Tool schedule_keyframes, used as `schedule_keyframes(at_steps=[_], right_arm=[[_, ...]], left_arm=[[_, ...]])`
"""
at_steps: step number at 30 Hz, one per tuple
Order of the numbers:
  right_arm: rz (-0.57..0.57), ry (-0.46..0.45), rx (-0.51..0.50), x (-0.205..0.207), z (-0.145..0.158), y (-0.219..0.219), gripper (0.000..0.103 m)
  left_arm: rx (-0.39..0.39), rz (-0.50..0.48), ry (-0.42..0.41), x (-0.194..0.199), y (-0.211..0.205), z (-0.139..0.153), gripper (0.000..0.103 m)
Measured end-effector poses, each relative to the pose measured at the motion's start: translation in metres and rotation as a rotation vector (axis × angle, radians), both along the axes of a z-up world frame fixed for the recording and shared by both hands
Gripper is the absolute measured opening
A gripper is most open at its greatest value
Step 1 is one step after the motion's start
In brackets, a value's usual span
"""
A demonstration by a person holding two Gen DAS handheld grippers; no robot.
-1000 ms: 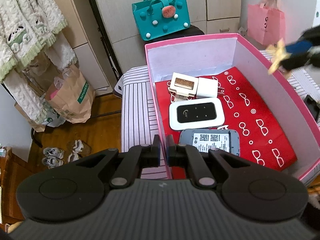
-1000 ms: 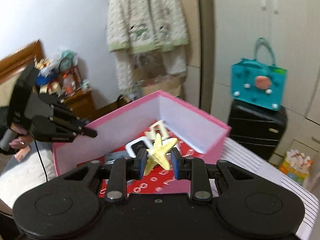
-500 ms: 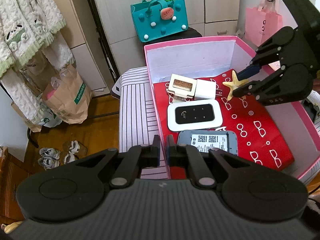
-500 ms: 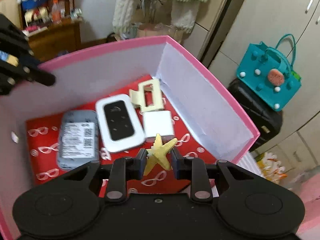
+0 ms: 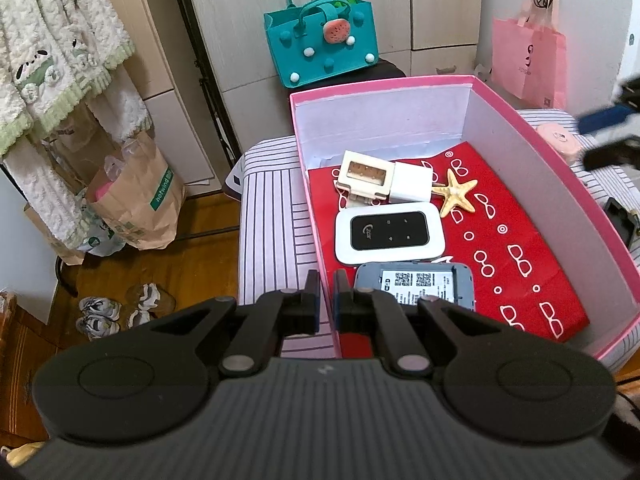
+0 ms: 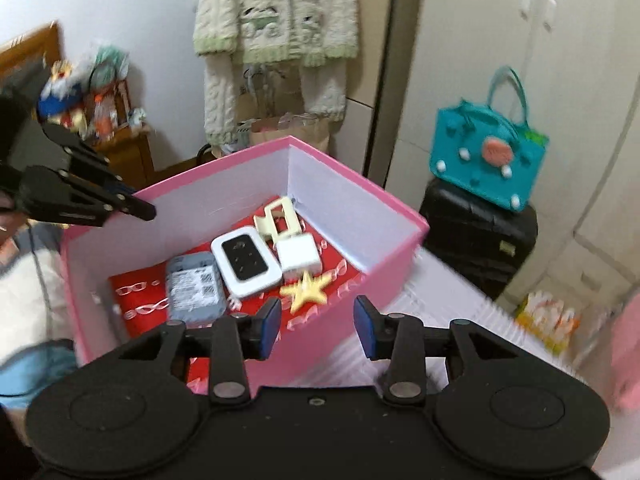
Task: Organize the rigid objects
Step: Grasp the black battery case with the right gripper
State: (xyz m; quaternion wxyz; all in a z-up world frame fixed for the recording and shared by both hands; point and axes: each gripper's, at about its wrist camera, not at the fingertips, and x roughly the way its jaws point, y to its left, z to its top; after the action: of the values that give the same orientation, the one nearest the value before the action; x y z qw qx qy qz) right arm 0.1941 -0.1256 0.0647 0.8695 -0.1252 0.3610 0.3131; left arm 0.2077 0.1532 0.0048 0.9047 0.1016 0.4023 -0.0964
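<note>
A pink box with a red lining holds a yellow starfish, a white charger cube, a cream clip, a white pocket router and a grey device. The same box and starfish show in the right wrist view. My left gripper is shut on the box's near left wall. My right gripper is open and empty, above the box's outer edge; it shows blurred at the far right of the left wrist view.
The box sits on a striped surface. A round pink item and a black object lie to the box's right. A teal bag on a black suitcase, a pink bag and paper bags stand around.
My right gripper has opened and let go of the starfish, which now lies in the box beside the charger cube. The right gripper has drawn back out of the box. The left gripper has stayed put.
</note>
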Motion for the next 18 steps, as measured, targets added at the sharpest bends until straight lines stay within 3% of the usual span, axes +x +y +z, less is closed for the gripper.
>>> schedule_keyframes(at_steps=[5,8,18], right_arm=[[-0.091,0.093,0.053,-0.018,-0.013,-0.049,0.046],[-0.113,0.085,0.049,-0.036,-0.029,-0.071,0.046],[-0.195,0.210,0.087,-0.058,-0.080,-0.106,0.052]], left_arm=[[0.004,0.011,-0.006,-0.002,-0.001,0.000,0.005],[0.012,0.011,-0.018,-0.005,-0.003,0.001,0.005],[0.029,0.017,-0.024,-0.008,-0.005,0.002,0.005]])
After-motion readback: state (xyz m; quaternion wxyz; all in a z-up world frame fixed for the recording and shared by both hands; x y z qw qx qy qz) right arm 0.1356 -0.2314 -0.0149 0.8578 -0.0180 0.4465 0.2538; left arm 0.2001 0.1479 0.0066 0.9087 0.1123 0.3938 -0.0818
